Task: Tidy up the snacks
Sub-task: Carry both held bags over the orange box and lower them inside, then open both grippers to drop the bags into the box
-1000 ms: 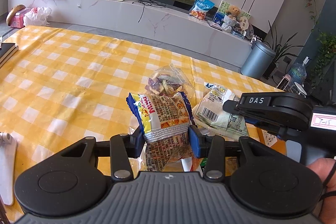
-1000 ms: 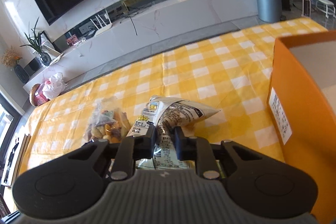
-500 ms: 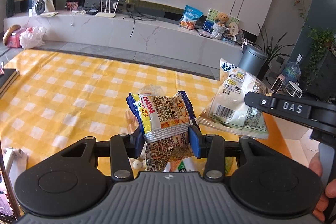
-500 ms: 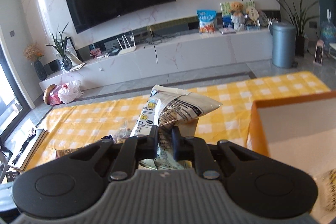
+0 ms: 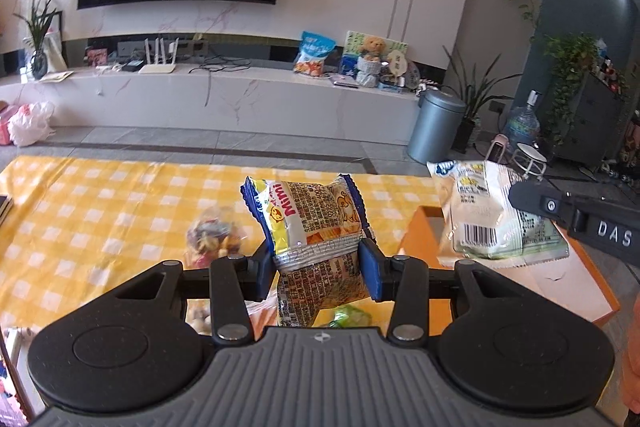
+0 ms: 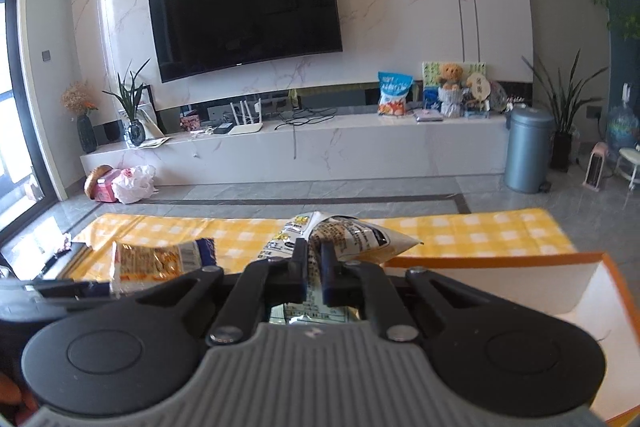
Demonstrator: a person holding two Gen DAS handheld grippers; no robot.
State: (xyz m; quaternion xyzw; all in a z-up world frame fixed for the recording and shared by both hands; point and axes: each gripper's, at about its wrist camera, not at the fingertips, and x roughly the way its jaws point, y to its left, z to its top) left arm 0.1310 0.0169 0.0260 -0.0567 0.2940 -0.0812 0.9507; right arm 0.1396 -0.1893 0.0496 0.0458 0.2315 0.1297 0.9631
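My left gripper (image 5: 318, 269) is shut on a yellow and blue Mimi snack packet (image 5: 312, 215) and holds it in the air above the yellow checked table (image 5: 100, 211). My right gripper (image 6: 315, 273) is shut on a white and green snack bag (image 6: 344, 231), also raised; that bag shows in the left wrist view (image 5: 488, 215) over the orange box (image 5: 560, 283). The open orange box, white inside, sits at the right (image 6: 560, 275). The Mimi packet shows at the left of the right wrist view (image 6: 160, 259).
A clear bag of mixed snacks (image 5: 212, 239) lies on the table left of my left gripper. More small packets (image 5: 348, 315) lie under it. A dark book lies at the table's left edge (image 6: 68, 259). Beyond the table are floor, a TV bench and a grey bin (image 5: 436, 131).
Both grippers have risen from the table with their packets and tilted up toward the room. The right one has carried its white bag over the orange box.
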